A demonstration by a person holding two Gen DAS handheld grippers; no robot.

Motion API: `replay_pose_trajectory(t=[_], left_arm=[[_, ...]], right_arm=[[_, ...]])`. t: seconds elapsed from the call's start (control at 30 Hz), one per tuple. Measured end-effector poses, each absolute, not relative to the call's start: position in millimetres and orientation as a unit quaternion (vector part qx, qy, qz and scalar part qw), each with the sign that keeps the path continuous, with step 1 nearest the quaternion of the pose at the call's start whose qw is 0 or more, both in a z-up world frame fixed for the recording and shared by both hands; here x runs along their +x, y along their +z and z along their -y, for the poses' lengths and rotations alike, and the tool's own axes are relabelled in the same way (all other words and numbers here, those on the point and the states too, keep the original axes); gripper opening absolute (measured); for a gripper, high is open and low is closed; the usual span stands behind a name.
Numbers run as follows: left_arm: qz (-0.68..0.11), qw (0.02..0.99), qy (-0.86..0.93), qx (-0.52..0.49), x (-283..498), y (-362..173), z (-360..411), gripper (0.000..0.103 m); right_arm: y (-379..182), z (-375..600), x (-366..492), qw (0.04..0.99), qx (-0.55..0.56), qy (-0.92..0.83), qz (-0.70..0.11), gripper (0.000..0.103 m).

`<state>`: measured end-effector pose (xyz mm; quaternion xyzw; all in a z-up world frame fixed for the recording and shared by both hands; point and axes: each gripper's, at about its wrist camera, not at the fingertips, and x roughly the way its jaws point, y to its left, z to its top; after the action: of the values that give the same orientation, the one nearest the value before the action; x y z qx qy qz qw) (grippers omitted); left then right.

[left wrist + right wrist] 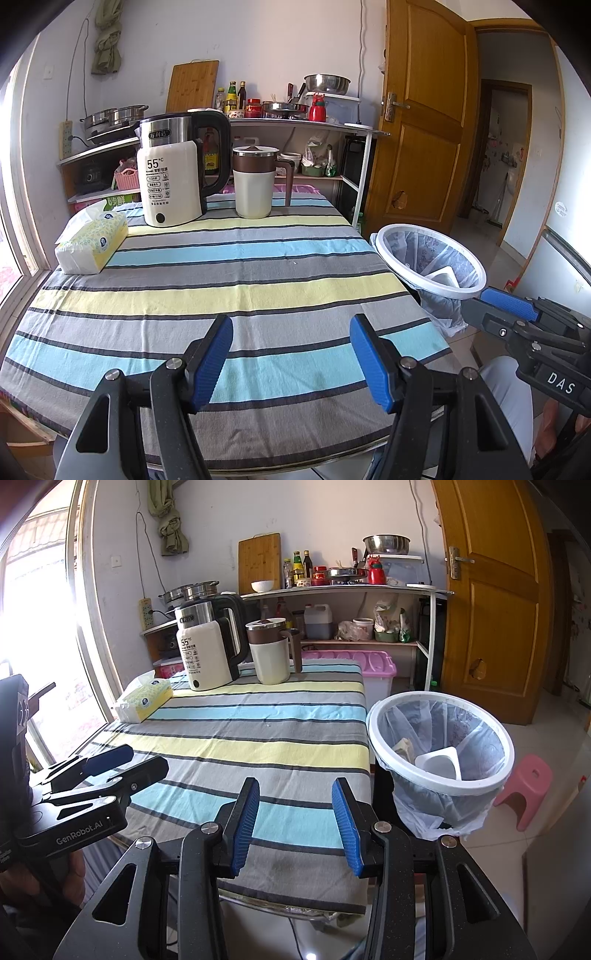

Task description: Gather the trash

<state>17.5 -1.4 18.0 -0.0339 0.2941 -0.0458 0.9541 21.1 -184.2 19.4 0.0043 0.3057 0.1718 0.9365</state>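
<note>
**A:** Where are the two grippers?

**B:** Both hang over the near edge of a table covered with a cloth striped in grey, pale blue and yellow [236, 280]. The left gripper [291, 354], black with ribbed blue pads, has its jaws spread wide with nothing between them. The right gripper [295, 823], of the same make, is also parted, a little less widely, and is equally empty.

**A:** And the trash?

**B:** No loose trash shows on the cloth. The round white-rimmed waste bin lined with a thin translucent bag [441, 747] stands on the floor just beside the table's right edge, ahead and to the right of the right gripper. Inside it lie a white plastic tub [441, 762] and a crumpled beige scrap [404, 747].

**A:** What else is on the table?

**B:** At the far end, a cream and steel electric kettle with a black handle [171, 177] stands next to a cream mug with a brown band and lid [256, 181]. A yellow and white pack of tissues [92, 240] lies at the far left, well apart from both grippers.
</note>
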Motion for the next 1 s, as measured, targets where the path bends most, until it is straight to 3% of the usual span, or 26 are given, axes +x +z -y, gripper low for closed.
replay_pose_trajectory(t=[1.0], left_arm=[[-0.288, 0.956, -0.05, -0.024, 13.8, 20.8, 3.8, 0.066]], right_arm=[[20.1, 185.4, 21.5, 0.937, 0.004, 0.17, -0.305, 0.042]])
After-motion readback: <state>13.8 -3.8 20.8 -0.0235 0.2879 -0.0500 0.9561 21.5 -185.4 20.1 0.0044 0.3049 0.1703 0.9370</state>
